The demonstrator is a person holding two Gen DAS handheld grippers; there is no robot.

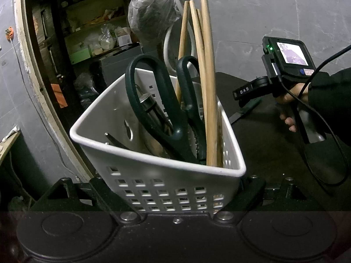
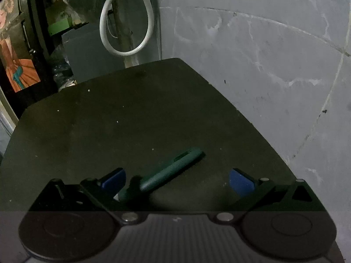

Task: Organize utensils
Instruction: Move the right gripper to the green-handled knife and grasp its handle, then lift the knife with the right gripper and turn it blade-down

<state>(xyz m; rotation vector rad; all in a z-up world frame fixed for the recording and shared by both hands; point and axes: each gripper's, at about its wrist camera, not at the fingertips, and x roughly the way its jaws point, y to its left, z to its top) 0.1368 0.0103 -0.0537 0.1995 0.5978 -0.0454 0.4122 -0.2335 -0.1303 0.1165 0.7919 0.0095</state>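
Observation:
My left gripper [image 1: 175,186] is shut on a white perforated basket [image 1: 153,160], one finger on each side wall. Dark green scissors [image 1: 175,118] stand in it, handles up, beside several wooden sticks [image 1: 208,76] and a metal utensil [image 1: 149,105]. In the right wrist view my right gripper [image 2: 177,180] is open low over the dark table [image 2: 109,120]. Its blue pads [image 2: 241,182] stand wide apart on either side of a green-handled knife [image 2: 173,168] lying flat, touching neither pad. The left wrist view shows that gripper [image 1: 243,100] held in a hand [image 1: 289,96], right of the basket.
A grey tiled wall [image 2: 263,65] borders the table at the right and back. A white hose loop [image 2: 125,52] and a plastic bag [image 1: 151,11] hang behind the table. Cluttered dark shelves [image 1: 87,32] stand at the left. A black cable [image 1: 329,153] trails from the right gripper.

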